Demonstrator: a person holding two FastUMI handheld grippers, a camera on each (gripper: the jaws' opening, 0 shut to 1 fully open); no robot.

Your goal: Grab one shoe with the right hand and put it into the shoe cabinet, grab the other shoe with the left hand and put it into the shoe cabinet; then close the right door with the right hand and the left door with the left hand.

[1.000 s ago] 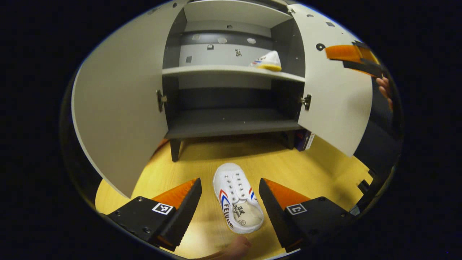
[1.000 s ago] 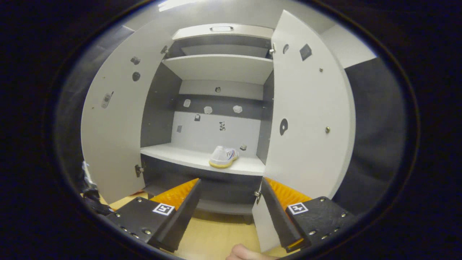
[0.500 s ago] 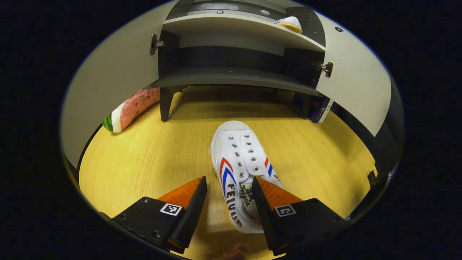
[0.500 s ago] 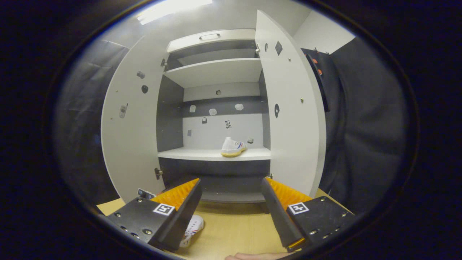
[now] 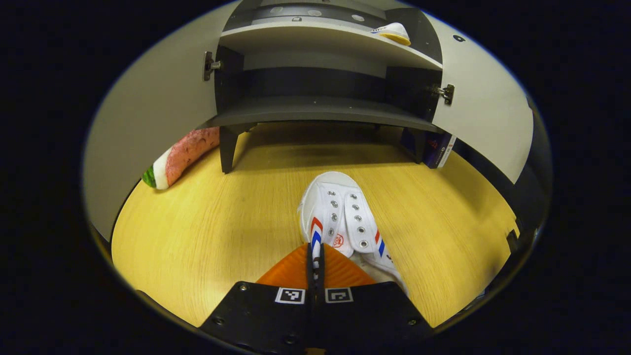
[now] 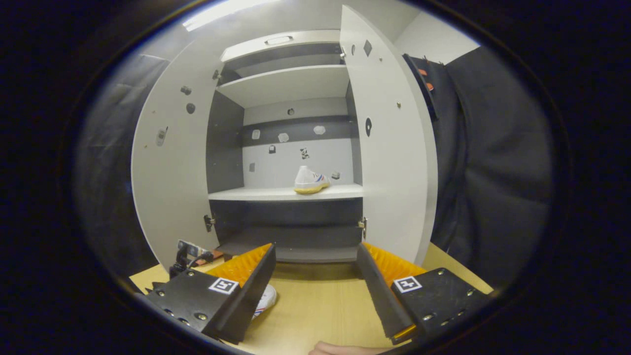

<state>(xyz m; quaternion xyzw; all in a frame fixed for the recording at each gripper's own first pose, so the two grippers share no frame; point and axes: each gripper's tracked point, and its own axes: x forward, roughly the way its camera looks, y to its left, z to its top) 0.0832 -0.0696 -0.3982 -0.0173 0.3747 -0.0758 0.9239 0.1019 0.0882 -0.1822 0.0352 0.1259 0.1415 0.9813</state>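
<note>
Left hand-held gripper (image 5: 315, 256): we see its fingers drawn nearly together, pinching the left side wall of the shoe at the near end.
Shoe on desk (image 5: 345, 222): white, red and blue stripes, toe pointing to the cabinet; it lies on the desk (image 5: 217, 227) in front of the cabinet. In the right gripper view we see its toe (image 6: 266, 298) past the left finger.
Right hand-held gripper (image 6: 315, 281): we note the fingers spread wide, nothing between them, held over the desk and facing the cabinet.
Second shoe (image 6: 309, 180): on the middle shelf (image 6: 256, 194), toward the right side.
Cabinet (image 6: 224, 143): we see the left door (image 6: 167, 167) and the right door (image 6: 394, 148) both open.
Under left door: watermelon-slice toy (image 5: 177, 155) on the desk.
By right cabinet leg: small dark box (image 5: 436, 148).
</note>
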